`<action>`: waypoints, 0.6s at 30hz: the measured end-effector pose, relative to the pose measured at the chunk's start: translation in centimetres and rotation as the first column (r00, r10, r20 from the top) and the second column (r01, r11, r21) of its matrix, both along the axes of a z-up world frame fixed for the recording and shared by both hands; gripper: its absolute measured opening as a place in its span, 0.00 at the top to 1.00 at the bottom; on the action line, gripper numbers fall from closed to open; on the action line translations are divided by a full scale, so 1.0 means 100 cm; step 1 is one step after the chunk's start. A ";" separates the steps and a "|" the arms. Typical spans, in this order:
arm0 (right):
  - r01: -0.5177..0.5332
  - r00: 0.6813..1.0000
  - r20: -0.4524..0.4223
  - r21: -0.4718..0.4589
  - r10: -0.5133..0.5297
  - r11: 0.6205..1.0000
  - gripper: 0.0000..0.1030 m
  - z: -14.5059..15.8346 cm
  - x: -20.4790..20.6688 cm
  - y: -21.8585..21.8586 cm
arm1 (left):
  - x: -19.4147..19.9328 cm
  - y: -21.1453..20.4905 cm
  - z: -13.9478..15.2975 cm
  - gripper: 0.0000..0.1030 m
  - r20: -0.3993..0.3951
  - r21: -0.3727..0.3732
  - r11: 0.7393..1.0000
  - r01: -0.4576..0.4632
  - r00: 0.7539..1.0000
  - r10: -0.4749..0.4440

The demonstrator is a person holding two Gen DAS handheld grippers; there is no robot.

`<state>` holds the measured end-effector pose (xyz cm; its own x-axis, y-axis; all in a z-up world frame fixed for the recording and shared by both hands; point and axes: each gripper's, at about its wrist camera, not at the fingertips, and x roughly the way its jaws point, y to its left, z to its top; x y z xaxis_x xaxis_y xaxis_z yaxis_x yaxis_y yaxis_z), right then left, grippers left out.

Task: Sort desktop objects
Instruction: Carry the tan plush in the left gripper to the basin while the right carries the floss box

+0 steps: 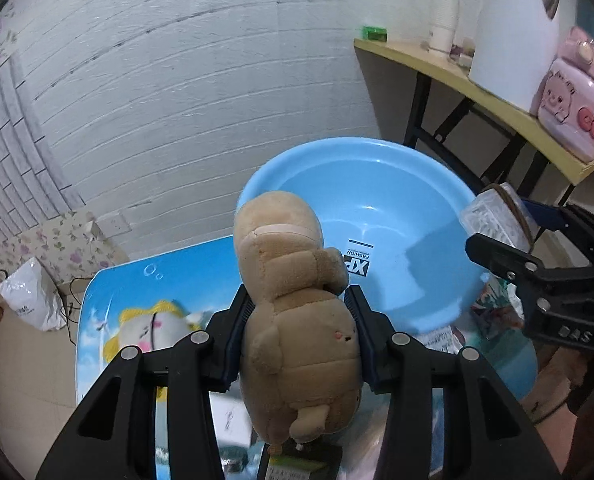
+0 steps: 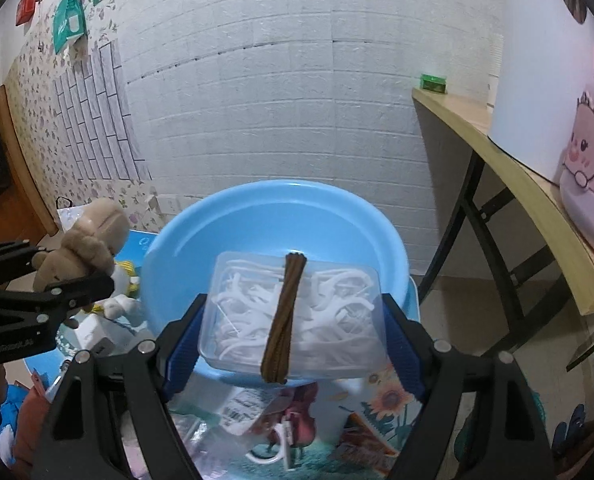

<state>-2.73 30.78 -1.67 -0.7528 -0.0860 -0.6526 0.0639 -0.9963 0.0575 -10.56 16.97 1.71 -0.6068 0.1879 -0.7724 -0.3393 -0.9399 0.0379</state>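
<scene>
Ahead of both tools sits a light blue basin (image 1: pixel 377 216), its inside bare apart from a printed label. The left tool (image 1: pixel 301 320) is clamped narrowly on a brown plush toy (image 1: pixel 297 320), held just before the basin's near rim. The right tool (image 2: pixel 293 316), set wide, grips a clear plastic box (image 2: pixel 293 312) of white pieces bound by a brown band (image 2: pixel 283 316), held over the basin.

— What do the claws look like?
— The left claw (image 1: pixel 299 336) is black plastic, with angular arms, triangular cut-outs and round silver screws at each joint.
— And the pads?
— Dark blue and ribbed. The right claw (image 2: pixel 293 324) matches, and each claw's side bears white lettering too blurred to read.
</scene>
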 end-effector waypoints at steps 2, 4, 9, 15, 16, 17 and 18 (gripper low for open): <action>-0.001 1.000 0.002 -0.001 0.001 1.000 0.21 -0.002 -0.004 0.005 | -0.007 0.007 -0.004 0.56 0.013 0.000 1.000 0.014 1.000 -0.014; 0.000 1.000 0.008 -0.003 0.000 1.000 0.21 -0.005 -0.009 0.009 | -0.013 0.014 -0.007 0.55 0.017 -0.002 1.000 0.029 0.999 -0.029; 0.002 1.000 0.028 -0.011 -0.002 1.000 0.21 -0.014 -0.019 0.014 | -0.019 0.029 -0.016 0.54 0.023 -0.024 0.998 0.060 0.998 -0.060; -0.005 0.998 0.055 -0.034 0.007 0.999 0.21 -0.024 -0.027 0.013 | -0.017 0.025 -0.021 0.35 0.043 -0.012 0.999 0.040 0.998 -0.039; -0.005 0.998 0.059 -0.038 0.007 0.999 0.21 -0.025 -0.027 0.013 | -0.017 0.023 -0.021 0.30 0.042 -0.008 0.999 0.036 0.999 -0.035; -0.002 0.998 0.057 -0.036 0.004 0.999 0.21 -0.025 -0.028 0.012 | -0.017 0.019 -0.019 0.28 0.042 0.003 1.000 0.030 0.999 -0.031; 0.001 0.998 0.057 -0.035 0.001 0.999 0.21 -0.025 -0.028 0.011 | -0.016 0.016 -0.018 0.25 0.042 0.014 1.000 0.026 0.999 -0.026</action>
<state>-5.50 31.84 -4.22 -0.7148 -0.1096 -0.6907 0.0599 -0.9936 0.0957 -12.19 18.54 -0.12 -0.5686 0.2137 -0.7944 -0.3646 -0.9311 0.0105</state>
